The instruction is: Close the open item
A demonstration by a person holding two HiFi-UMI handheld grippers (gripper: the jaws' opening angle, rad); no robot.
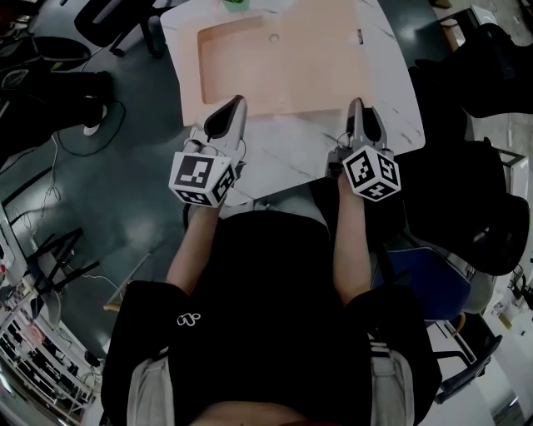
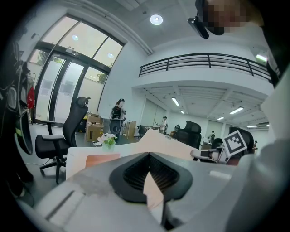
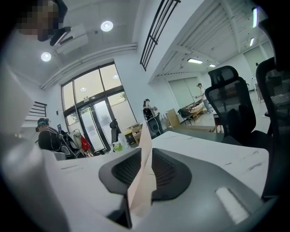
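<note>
The step in hand is the grip before the closing swing: the large flat pale peach card folder (image 1: 304,66) lies open on the white marble-patterned table (image 1: 387,87), right in front of the person, with its near edge at the table's near side. The left gripper (image 1: 239,103) and the right gripper (image 1: 356,105) have each taken that near edge, one towards each corner. In both gripper views a thin peach sheet stands edge-on between the ribbed black pads, nipped where they meet, so both tongs read as clenched on the folder's near cover. From the left gripper view the sheet slopes up and away from the jaws, which suggests the cover is lifted a little off the table, though the head view cannot confirm the tilt. A small green pot of white flowers (image 1: 236,4) stands just past the folder's far edge. The next move probably calls for raising both hands together and carrying the cover over towards the far side in an even arc. The two ends should stay level so the thin card does not twist or slip from the pads, and the flowers should be left undisturbed.
</note>
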